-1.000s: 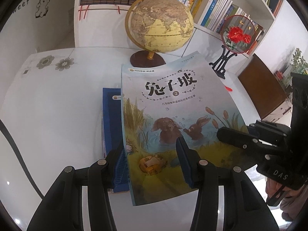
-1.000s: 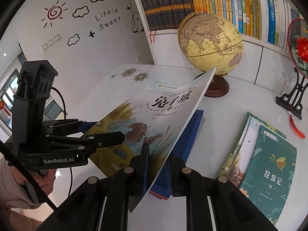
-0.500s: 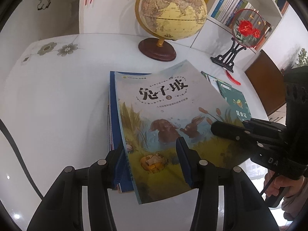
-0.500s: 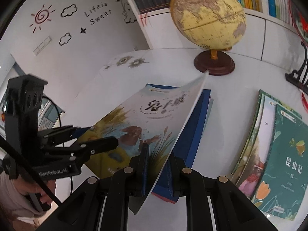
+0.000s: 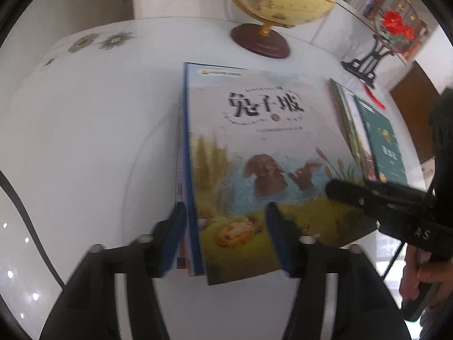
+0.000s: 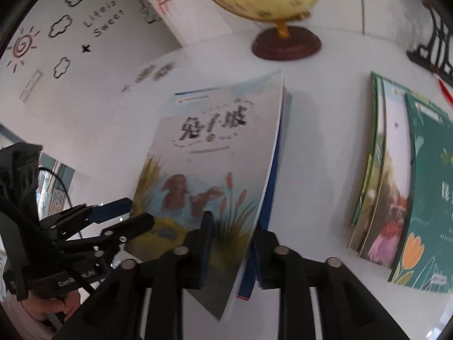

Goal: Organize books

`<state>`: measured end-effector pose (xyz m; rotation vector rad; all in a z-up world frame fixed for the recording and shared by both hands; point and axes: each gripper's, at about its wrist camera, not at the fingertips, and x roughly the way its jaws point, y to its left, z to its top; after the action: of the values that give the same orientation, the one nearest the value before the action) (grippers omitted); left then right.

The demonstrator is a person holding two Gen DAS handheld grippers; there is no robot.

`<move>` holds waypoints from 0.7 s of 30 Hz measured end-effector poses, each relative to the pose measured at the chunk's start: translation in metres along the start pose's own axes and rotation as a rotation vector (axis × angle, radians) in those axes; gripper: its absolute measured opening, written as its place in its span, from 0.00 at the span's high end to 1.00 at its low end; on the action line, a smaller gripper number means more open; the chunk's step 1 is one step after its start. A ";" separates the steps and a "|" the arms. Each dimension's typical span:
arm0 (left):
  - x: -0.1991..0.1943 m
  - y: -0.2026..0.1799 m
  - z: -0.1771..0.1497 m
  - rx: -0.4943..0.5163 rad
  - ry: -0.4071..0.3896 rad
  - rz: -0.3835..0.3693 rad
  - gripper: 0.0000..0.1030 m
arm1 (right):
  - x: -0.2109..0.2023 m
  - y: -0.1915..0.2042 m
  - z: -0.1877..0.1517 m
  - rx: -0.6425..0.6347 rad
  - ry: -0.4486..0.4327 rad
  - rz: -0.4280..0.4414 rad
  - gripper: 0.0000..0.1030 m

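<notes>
A thin picture book with rabbits on its cover (image 5: pixel 263 155) lies almost flat on a stack with a blue book (image 5: pixel 185 153) on the white table. My right gripper (image 6: pixel 230 243) is shut on the rabbit book's (image 6: pixel 209 164) near right edge; it shows in the left wrist view (image 5: pixel 351 195). My left gripper (image 5: pixel 226 235) is open, its fingers either side of the book's near left corner; it shows in the right wrist view (image 6: pixel 124 218). A second stack topped by a green book (image 6: pixel 424 187) lies to the right.
A globe on a brown base (image 5: pixel 260 39) stands behind the blue stack. A red flower ornament on a black stand (image 5: pixel 379 45) stands at the back right. Bookshelves line the back wall. White table (image 5: pixel 99 141) extends to the left.
The rabbit book has been lowered from a steep tilt until it lies almost flat on the blue stack. Both grippers came down and forward with it.
</notes>
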<state>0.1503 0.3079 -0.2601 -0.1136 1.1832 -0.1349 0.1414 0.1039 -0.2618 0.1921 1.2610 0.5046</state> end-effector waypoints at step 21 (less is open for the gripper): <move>-0.009 -0.019 -0.027 -0.045 0.079 0.052 0.38 | -0.022 -0.059 -0.067 0.353 0.055 0.079 0.50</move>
<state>0.1207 0.2903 -0.2590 -0.1176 1.2670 -0.0670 0.0892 0.0330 -0.2878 0.5297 1.3946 0.3531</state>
